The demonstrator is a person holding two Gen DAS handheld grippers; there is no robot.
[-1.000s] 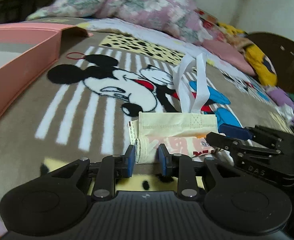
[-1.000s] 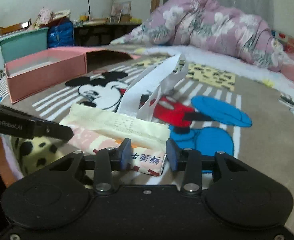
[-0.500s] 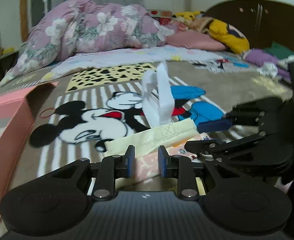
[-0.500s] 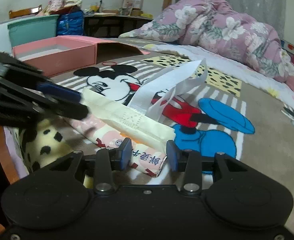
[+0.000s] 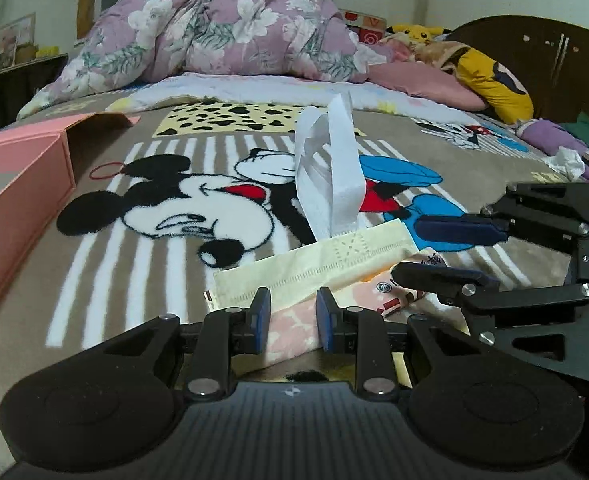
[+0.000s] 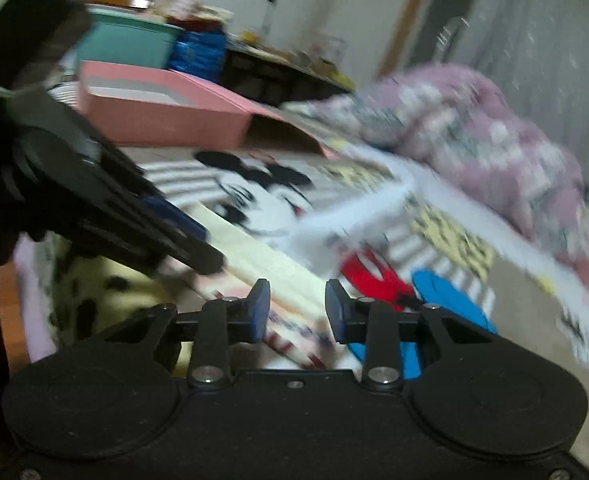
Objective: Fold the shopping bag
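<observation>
The folded cream and pink shopping bag (image 5: 326, 276) lies on the Mickey Mouse blanket (image 5: 182, 216), its white handles (image 5: 330, 168) standing up. My left gripper (image 5: 293, 316) is open, its jaws astride the bag's near left end. My right gripper (image 5: 450, 252) comes in from the right, open around the bag's right end. In the blurred right wrist view the right gripper (image 6: 297, 312) is open with the bag (image 6: 270, 276) between its jaws, and the left gripper (image 6: 190, 240) reaches in from the left.
A pink box (image 5: 18, 184) stands at the left on the blanket. A floral quilt (image 5: 230, 32) and pillows lie at the far end of the bed. A dark headboard (image 5: 550, 60) is at the right. A teal bin (image 6: 130, 48) stands beyond the box.
Both grippers have swung round the bag, the views turning towards the headboard and the room. The bag's right end has shifted a little. The right wrist view is now motion-blurred.
</observation>
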